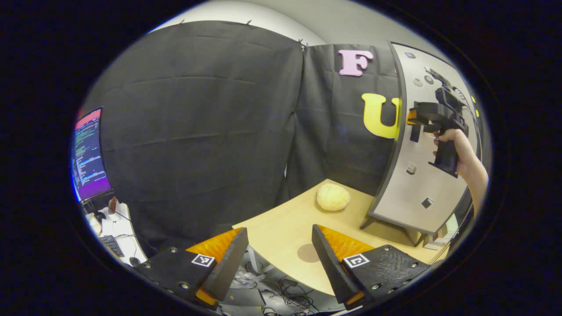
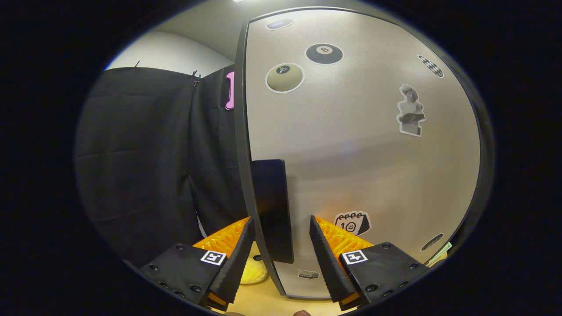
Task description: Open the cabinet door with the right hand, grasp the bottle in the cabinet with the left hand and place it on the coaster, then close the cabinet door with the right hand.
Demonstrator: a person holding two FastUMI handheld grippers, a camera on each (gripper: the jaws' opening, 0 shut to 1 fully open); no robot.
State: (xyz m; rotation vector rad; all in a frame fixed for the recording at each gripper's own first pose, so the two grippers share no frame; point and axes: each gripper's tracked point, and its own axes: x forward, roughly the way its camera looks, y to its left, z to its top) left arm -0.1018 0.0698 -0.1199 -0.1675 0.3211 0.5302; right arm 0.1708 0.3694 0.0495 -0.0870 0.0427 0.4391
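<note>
Right gripper view: the right gripper (image 2: 279, 245) has its fingers (image 2: 235, 254) apart, one on each side of the cabinet door (image 2: 360, 145) edge. A black handle (image 2: 273, 210) stands upright on that edge, long axis vertical, its lower end between the fingers; contact cannot be confirmed. The door's bottom corner is cut off behind the fingers.

Left gripper view: the left gripper (image 1: 281, 259) has its fingers (image 1: 333, 263) apart with nothing between them, above the counter (image 1: 285, 224). A round brown coaster (image 1: 308, 253) lies just ahead of the fingers. A pale yellow sponge-like object (image 1: 333, 196) sits farther ahead. The cabinet interior is hidden behind the door.
</note>
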